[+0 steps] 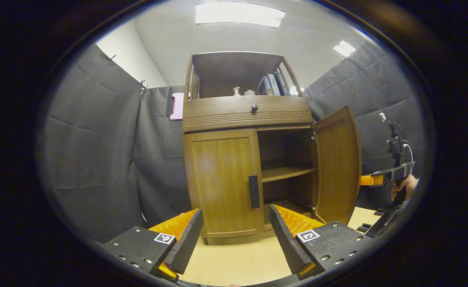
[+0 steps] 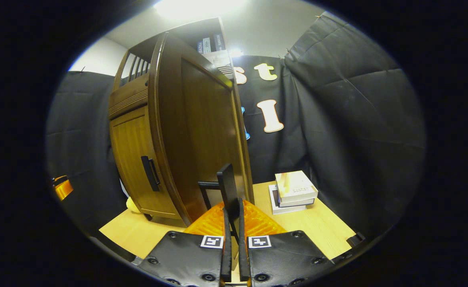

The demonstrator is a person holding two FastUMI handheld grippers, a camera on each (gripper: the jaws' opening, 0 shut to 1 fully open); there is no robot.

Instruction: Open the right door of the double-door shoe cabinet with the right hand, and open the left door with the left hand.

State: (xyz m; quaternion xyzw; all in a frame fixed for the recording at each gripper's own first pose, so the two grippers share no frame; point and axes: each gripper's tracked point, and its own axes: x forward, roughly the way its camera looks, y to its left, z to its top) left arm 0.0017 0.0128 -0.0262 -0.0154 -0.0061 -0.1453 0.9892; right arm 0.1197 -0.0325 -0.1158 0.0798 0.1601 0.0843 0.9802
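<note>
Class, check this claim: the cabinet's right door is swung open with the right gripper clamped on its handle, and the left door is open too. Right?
Not quite. The left door is shut, as the left gripper view shows. The rest holds: the right door is swung open, and the right gripper is closed on its handle.

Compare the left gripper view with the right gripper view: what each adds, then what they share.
Left gripper view adds the inner shelf, the drawer knob and the open left claw. Right gripper view adds the stacked books on the table and the right claw shut on the right door's handle. Both share the closed left door and the open right door.
</note>
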